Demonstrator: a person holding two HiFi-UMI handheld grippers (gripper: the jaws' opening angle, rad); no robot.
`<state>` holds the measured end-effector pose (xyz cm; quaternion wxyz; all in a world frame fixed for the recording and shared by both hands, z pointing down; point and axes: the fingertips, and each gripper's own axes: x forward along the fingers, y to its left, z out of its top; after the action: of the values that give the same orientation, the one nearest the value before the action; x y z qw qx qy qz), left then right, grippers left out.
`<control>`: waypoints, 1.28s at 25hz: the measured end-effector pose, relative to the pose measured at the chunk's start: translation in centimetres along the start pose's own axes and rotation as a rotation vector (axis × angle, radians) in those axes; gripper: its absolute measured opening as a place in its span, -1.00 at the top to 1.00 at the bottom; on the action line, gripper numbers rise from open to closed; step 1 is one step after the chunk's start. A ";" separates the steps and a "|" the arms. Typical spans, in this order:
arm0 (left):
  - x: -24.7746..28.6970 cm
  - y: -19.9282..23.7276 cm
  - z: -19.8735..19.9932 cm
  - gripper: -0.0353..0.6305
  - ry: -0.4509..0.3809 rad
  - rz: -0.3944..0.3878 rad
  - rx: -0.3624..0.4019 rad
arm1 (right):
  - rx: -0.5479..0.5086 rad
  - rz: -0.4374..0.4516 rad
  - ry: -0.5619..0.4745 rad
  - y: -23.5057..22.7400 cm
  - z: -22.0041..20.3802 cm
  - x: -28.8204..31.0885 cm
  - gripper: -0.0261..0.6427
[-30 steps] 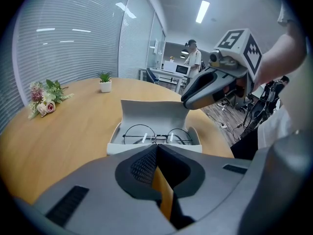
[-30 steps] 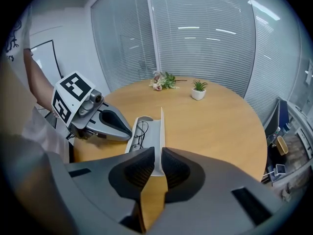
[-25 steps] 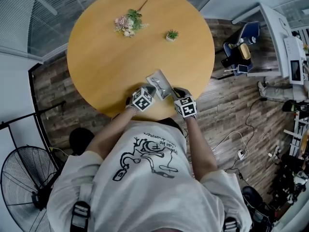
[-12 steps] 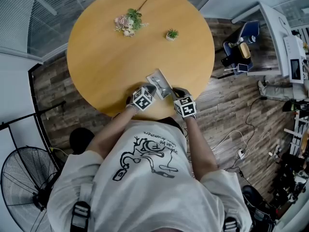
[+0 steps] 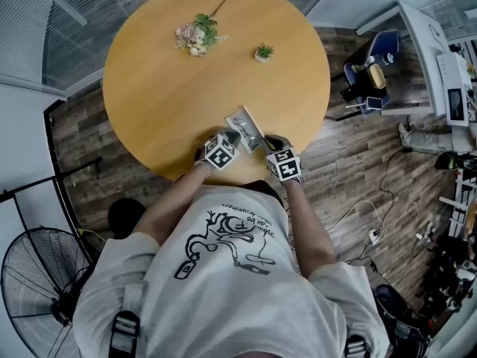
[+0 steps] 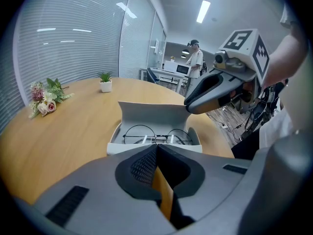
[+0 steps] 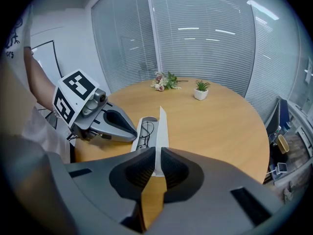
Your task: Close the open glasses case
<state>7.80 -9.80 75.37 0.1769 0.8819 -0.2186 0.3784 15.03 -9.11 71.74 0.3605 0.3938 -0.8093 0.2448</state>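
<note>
A light grey glasses case (image 5: 246, 129) lies open near the front edge of the round wooden table (image 5: 164, 88). Its lid (image 6: 154, 112) stands upright, and round wire-rimmed glasses (image 6: 155, 135) rest in the tray. My left gripper (image 5: 229, 139) is shut and empty, pointing at the case's front wall just short of it. My right gripper (image 5: 270, 142) comes in from the right with its jaws together. Its tip (image 6: 188, 105) is at the lid's upper right corner. In the right gripper view the lid (image 7: 162, 131) shows edge-on in line with the jaws.
A small bunch of flowers (image 5: 197, 34) and a tiny potted plant (image 5: 264, 52) sit at the table's far side. The person's torso presses against the near table edge. A fan (image 5: 37, 274) stands on the floor to the left, and an office chair (image 5: 370, 77) to the right.
</note>
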 end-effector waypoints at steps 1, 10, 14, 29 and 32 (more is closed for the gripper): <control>0.0 0.0 0.0 0.83 0.000 0.000 0.001 | 0.001 0.000 -0.001 0.1 -0.1 0.0 0.78; 0.1 -0.1 0.1 0.83 0.000 -0.001 -0.005 | -0.014 0.002 -0.005 0.8 -0.1 -0.1 0.77; 0.0 -0.1 -0.2 0.83 0.004 -0.002 -0.001 | -0.034 0.010 -0.003 1.4 -0.1 0.0 0.75; 0.0 -0.2 -0.3 0.83 0.005 -0.003 0.001 | -0.059 0.024 -0.003 2.7 -0.3 0.1 0.73; -0.1 -0.2 -0.3 0.83 0.004 -0.004 -0.005 | -0.060 0.025 -0.005 2.9 -0.3 0.0 0.72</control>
<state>7.69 -9.43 75.44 0.1802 0.8811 -0.2176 0.3793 12.84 -7.27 71.60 0.3671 0.3732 -0.8220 0.2240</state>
